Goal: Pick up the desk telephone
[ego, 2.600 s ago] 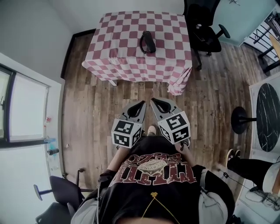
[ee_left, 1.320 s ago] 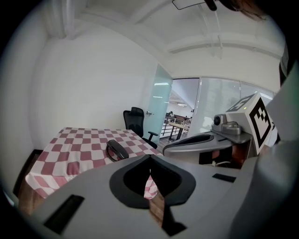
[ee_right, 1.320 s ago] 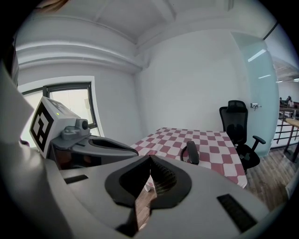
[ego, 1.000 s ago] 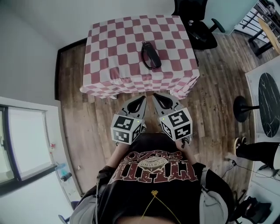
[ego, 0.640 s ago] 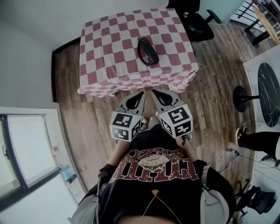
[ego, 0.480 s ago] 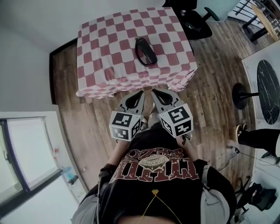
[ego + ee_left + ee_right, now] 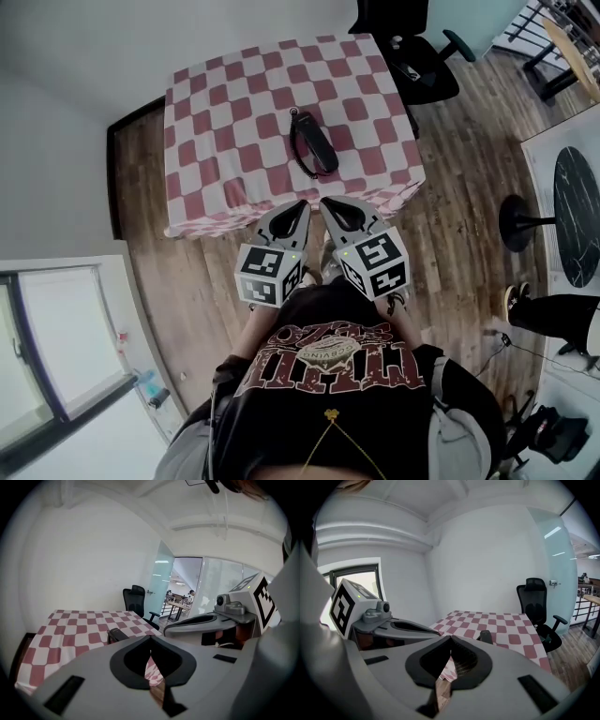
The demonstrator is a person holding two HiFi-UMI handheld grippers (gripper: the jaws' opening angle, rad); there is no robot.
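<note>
A black desk telephone (image 7: 312,144) lies on the table with the red-and-white checked cloth (image 7: 234,122), near its middle. In the left gripper view the telephone (image 7: 116,634) shows just beyond the jaws; in the right gripper view the telephone (image 7: 486,636) pokes up past the jaws. My left gripper (image 7: 302,206) and right gripper (image 7: 325,203) are held side by side at the table's near edge, short of the phone. Both are shut with nothing between the jaws.
A black office chair (image 7: 410,54) stands at the table's far right corner. A round black-topped side table (image 7: 574,214) is at the right, with a person's leg and shoe (image 7: 548,307) beside it. A window (image 7: 47,347) is at the lower left.
The table and telephone have come closer in the head view. Both grippers, held together and shut, now reach the table's near edge.
</note>
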